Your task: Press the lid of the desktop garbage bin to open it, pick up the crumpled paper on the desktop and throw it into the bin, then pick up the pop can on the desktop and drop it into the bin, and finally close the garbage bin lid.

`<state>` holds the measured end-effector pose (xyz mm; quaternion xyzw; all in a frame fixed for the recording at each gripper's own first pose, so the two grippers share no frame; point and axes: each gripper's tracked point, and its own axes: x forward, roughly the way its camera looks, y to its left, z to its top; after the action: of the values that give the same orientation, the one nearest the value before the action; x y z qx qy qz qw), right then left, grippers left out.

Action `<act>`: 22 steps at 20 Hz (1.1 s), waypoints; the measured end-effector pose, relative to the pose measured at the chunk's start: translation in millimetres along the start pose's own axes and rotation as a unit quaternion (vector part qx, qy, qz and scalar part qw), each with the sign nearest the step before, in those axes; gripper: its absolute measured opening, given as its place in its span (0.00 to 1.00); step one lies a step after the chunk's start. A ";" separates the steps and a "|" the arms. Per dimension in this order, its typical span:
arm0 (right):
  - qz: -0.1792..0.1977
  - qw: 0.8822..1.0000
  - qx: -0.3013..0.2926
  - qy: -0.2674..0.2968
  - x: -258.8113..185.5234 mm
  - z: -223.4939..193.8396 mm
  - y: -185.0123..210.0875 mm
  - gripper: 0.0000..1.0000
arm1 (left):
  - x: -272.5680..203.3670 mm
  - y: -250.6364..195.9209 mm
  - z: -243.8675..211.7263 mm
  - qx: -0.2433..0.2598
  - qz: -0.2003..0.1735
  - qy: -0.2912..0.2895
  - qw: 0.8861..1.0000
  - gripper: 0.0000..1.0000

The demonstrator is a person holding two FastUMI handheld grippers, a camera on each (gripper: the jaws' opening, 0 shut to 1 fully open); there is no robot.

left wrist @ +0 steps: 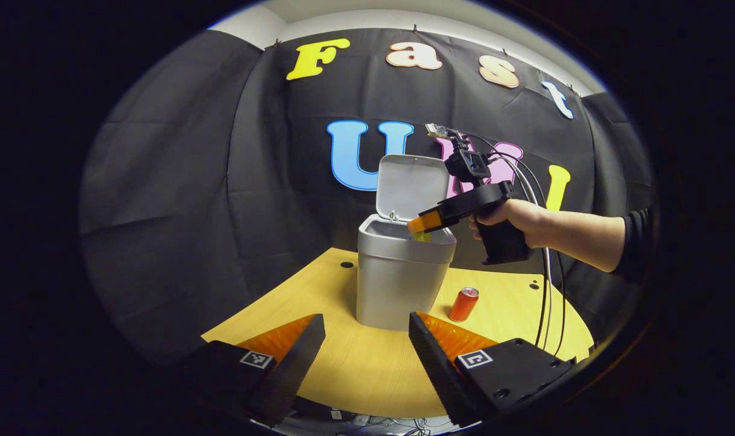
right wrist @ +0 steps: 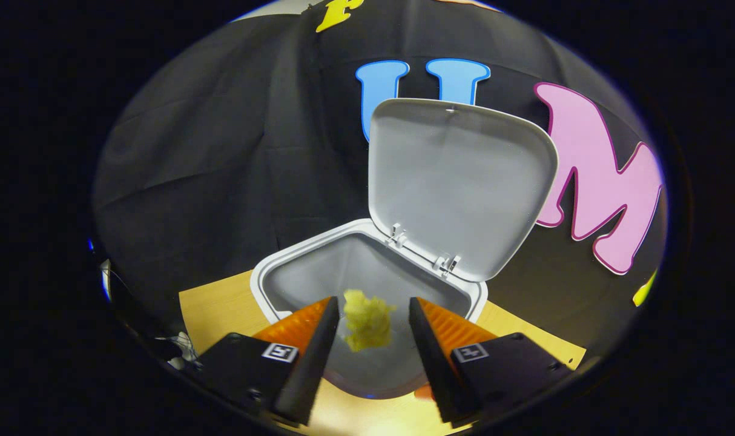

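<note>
Between my right gripper's (right wrist: 367,324) spread fingers sits the paper (right wrist: 367,327), touching neither pad as far as I can tell, over the open bin (right wrist: 264,284) with its lid (right wrist: 458,181) upright. My worry: released near the front rim, the wad could clip it and bounce onto the desk (left wrist: 355,369), or a low hand could knock the lid shut. My left gripper (left wrist: 367,357) waits wide apart, empty, near the bin; the can (left wrist: 464,304) stands beside it.
</note>
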<state>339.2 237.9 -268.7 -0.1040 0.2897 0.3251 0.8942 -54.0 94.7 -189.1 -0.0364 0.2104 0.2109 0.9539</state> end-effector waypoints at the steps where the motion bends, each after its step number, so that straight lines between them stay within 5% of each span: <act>1: -0.001 1.000 -0.001 -0.002 -0.6 -2.3 -0.3 0.92 | 1.1 -2.9 -4.5 0.002 -0.007 0.004 1.000 0.95; 3: -0.016 1.000 -0.001 -0.010 -6.8 -4.1 -11.3 1.00 | 5.2 -10.4 -8.3 0.012 -0.023 0.006 1.000 0.95; 6: -0.042 0.998 0.029 -0.044 -34.7 -2.0 -31.6 0.99 | 21.4 -31.1 -15.4 0.036 -0.062 0.012 0.997 0.95; 9: -0.108 0.989 0.052 -0.090 -100.8 -21.7 -83.6 0.98 | 56.8 -69.4 -22.1 0.055 -0.119 0.013 0.991 0.95; 15: -0.293 0.933 0.150 -0.146 -226.5 -140.9 -169.9 0.98 | 147.2 -162.9 -63.4 0.079 -0.205 0.018 0.975 0.95; 22: -0.381 0.901 0.170 -0.122 -286.8 -263.3 -203.2 0.98 | 238.1 -232.9 -144.1 0.083 -0.220 0.061 0.970 0.97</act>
<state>172.9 -166.0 -314.7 -0.0125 0.1675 -0.0845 0.9822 183.5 -47.6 -423.8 -0.0149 0.2719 -0.0252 0.9619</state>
